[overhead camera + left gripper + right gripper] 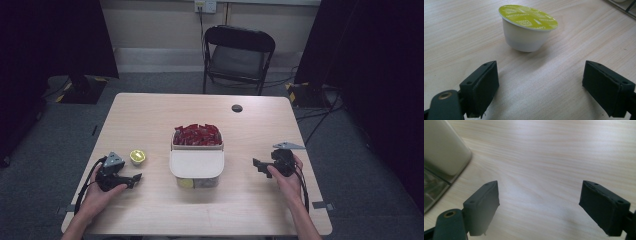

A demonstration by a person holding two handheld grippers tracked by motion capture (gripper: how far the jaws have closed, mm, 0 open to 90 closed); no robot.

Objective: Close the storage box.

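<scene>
Holding: a black two-jaw gripper in each of my hands, both low over a pale wooden table (150, 115), seen from the high view.
My left gripper (136, 177): near the table's left front corner, jaws pointing right. In the left gripper view (541, 87) the jaws stand wide apart with nothing between them, only bare wood.
Small white plastic capsule with a lime-green foil lid (527, 27): standing upright, lid up, on the table just ahead of my left gripper's jaws and clear of them. From the high view it (137, 157) sits left of the centre container, apart from it.
My right gripper (258, 165): near the table's right side, jaws pointing left toward the container. In the right gripper view (539, 206) the jaws are spread wide and grip nothing.
Clear rectangular container (197, 182): at the table's centre, with a cream rounded lid (196, 163) lying over its near part. The far part is heaped with shiny red packets (197, 134).
Lid corner (442, 147): at the upper left of the right gripper view, well clear of the jaws.
Behind the table: a black folding chair (239, 57).
</scene>
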